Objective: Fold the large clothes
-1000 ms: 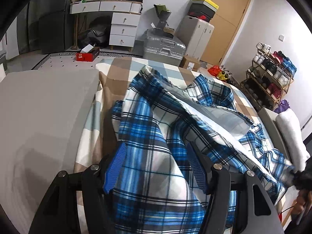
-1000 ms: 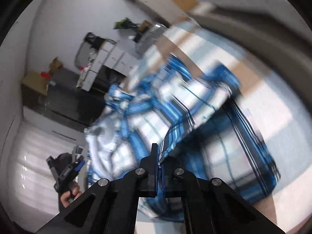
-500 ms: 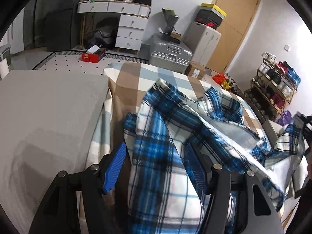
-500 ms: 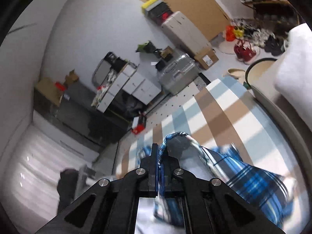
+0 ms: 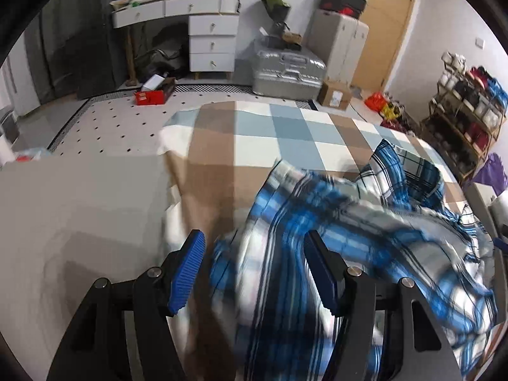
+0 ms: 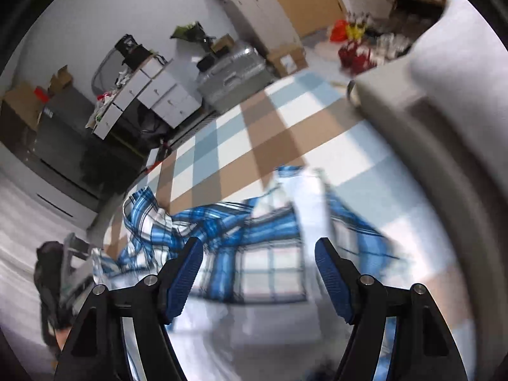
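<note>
While the blue-and-white plaid shirt (image 5: 320,222) lies bunched on the checked bedspread (image 5: 260,133), both tools stand over it with their blue pads apart. Seen from the left wrist, the left tool (image 5: 254,270) has a loose fold of the shirt running up between its fingers (image 5: 187,270); the cloth lies against the right-hand pad but sits clear of the left-hand one, so the jaws are parted and nothing is pinched. From there the shirt spreads away toward the right edge of the bed, where a collar-like peak (image 5: 400,165) stands up – much of the fabric is smeared by motion.

From the right wrist, the right tool (image 6: 258,270) is released: its jaws have just been opening, and the shirt (image 6: 254,238) now lies below and beyond the pads, with none of the cloth pressed between them. A pale, blurred fold (image 6: 304,197) rises from the shirt just past the fingertips. At the left of that view the other tool and the hand holding it (image 6: 60,282) show by the near edge of the bed, beside the shirt's far end.

Beyond the foot of the bed stand a silver suitcase (image 5: 289,66), a white set of drawers (image 5: 212,44) and a wooden door (image 5: 387,22) – a shoe rack (image 5: 466,117) is along the right wall.
</note>
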{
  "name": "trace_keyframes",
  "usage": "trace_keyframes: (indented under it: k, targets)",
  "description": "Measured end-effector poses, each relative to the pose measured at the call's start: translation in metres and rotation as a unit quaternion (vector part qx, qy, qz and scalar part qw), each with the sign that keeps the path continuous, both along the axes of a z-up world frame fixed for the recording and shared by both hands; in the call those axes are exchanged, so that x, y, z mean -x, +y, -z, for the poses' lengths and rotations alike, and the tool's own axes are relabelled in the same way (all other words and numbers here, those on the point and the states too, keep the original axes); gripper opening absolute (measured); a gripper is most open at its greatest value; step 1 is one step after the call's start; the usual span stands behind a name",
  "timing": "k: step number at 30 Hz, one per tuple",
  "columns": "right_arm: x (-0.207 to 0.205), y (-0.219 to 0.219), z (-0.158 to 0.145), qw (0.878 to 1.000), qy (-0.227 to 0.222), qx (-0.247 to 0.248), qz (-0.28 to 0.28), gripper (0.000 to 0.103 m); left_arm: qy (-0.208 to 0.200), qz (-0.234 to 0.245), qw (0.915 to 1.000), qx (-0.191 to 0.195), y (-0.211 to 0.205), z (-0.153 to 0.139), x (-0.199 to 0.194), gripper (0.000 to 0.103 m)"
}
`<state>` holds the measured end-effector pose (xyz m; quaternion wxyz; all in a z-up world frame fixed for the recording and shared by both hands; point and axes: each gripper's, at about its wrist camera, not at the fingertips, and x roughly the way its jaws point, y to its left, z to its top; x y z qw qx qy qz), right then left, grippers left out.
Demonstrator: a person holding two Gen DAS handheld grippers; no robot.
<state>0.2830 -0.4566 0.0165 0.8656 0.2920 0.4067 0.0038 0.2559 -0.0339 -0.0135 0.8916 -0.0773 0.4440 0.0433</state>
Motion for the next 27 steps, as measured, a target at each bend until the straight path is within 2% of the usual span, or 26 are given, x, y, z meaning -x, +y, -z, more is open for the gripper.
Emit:
trace_keyframes:
  k: [3,4,5,6,7,10,12,14,16,19,21,24,27]
  targets:
    - [0.021,-0.014,-0.011,1.0,-0.014,0.002,0.017,0.078,0.022,0.025,0.9994,-0.004,-0.008,0.011,-0.019,0.06]
    - [0.026,-0.018,-0.012,1.0,-0.014,0.005,0.021,0.078,0.023,0.028,0.9993,-0.006,-0.01,0.013,-0.021,0.053]
    - [0.028,-0.02,-0.014,1.0,-0.012,0.007,0.024,0.078,0.016,0.029,0.9994,-0.009,-0.012,0.013,-0.021,0.018]
    - [0.031,-0.023,-0.013,1.0,-0.009,0.01,0.027,0.078,0.009,0.032,0.9994,-0.01,-0.014,0.011,-0.018,0.0]
    - [0.031,-0.026,-0.012,0.999,-0.006,0.011,0.03,0.078,0.001,0.034,0.9994,-0.008,-0.015,0.007,-0.014,0.0]
    - [0.032,-0.03,-0.011,0.999,0.0,0.019,0.032,0.078,-0.082,0.028,0.9962,0.01,-0.009,-0.027,0.017,0.0]
    - [0.03,-0.029,-0.011,0.999,0.001,0.031,0.034,0.078,-0.138,-0.003,0.9897,0.039,0.012,-0.056,0.046,0.0]
    - [0.028,-0.028,-0.011,0.999,-0.003,0.028,0.029,0.078,-0.164,-0.038,0.9841,0.058,0.04,-0.071,0.064,0.0]
    - [0.023,-0.026,-0.006,1.0,-0.003,0.019,0.022,0.078,-0.152,-0.074,0.9845,0.046,0.061,-0.068,0.068,0.0]
    - [0.014,-0.022,0.006,1.0,0.012,0.001,0.017,0.078,-0.103,-0.117,0.9868,0.042,0.084,-0.044,0.062,0.0]
    - [0.01,-0.021,0.014,1.0,0.021,-0.012,0.013,0.078,-0.078,-0.121,0.9888,0.041,0.085,-0.028,0.06,0.0]
    - [0.007,-0.021,0.018,0.999,0.029,-0.012,0.016,0.078,-0.069,-0.124,0.9893,0.035,0.078,-0.023,0.061,0.0]
    - [0.005,-0.027,0.02,0.999,0.034,-0.004,0.021,0.078,-0.07,-0.128,0.988,0.051,0.079,-0.025,0.064,0.0]
